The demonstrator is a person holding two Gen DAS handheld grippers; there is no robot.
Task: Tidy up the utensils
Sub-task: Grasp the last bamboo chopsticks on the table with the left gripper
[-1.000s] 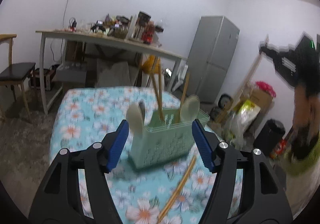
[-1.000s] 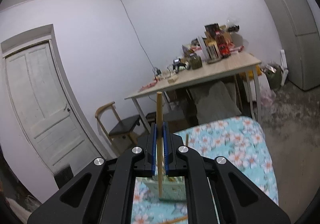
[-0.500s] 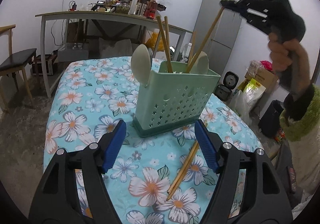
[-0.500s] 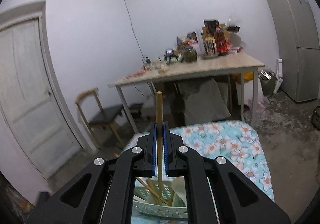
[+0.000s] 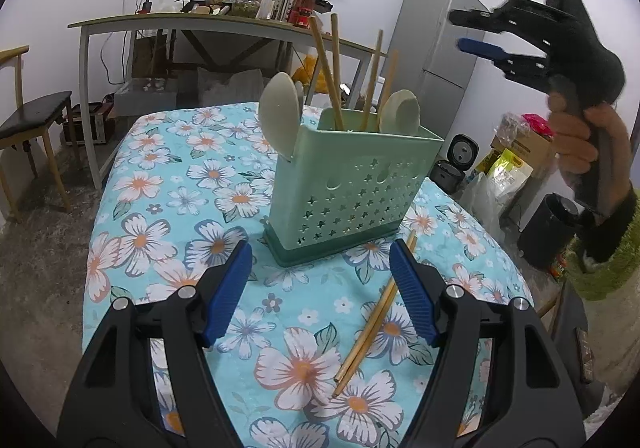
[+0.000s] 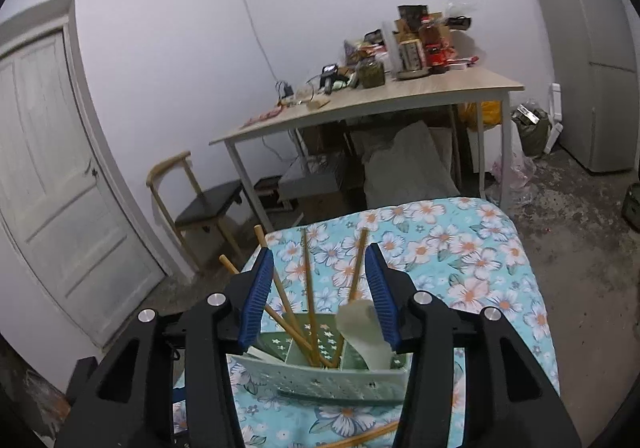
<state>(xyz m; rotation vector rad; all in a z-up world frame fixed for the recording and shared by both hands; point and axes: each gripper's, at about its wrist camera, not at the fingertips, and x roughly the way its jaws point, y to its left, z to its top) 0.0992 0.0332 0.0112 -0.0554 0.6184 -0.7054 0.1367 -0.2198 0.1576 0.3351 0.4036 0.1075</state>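
Our right claw hangs above the green utensil caddy with its jaws opening and nothing pinched between the blue pads; the upright chopsticks seen between them stand free in the caddy's compartment. Our left claw sits low over the bench, jaws wide and empty, with the caddy at its twelve o'clock. The things left to tidy, as we judge it, are the two loose chopsticks lying side by side on the floral cloth, running from about one o'clock of the left claw down toward five o'clock, their far tips just beside the caddy's base. We expect them to be light, stiff and thin, and smooth enough to roll or skate on the cloth, so a grip near the middle, across the shaft, should keep them from pivoting. Taken as a pair they may scissor apart; one at a time looks safer. The caddy itself looks like light plastic and may slide or tip if nudged. Two pale spoons already stand in it.
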